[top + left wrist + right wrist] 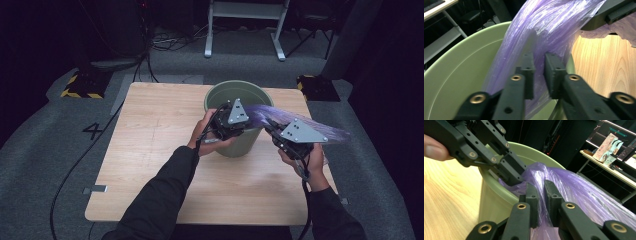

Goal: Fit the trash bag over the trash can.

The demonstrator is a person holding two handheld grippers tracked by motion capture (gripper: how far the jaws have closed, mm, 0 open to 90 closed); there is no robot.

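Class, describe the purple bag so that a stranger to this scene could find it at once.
Start at the wooden table, then find the green bin at its far edge. From the bin's rim a thin, shiny purple plastic bag stretches right, pinched by the left gripper and the right gripper.

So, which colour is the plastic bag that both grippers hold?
The plastic bag is translucent purple, clearest in the left gripper view.

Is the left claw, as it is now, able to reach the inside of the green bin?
Probably yes. The left claw sits right at the green bin rim, shut on the purple bag; the open mouth beside it looks free. Only the bag, also pinched by the right claw, might hold it back.
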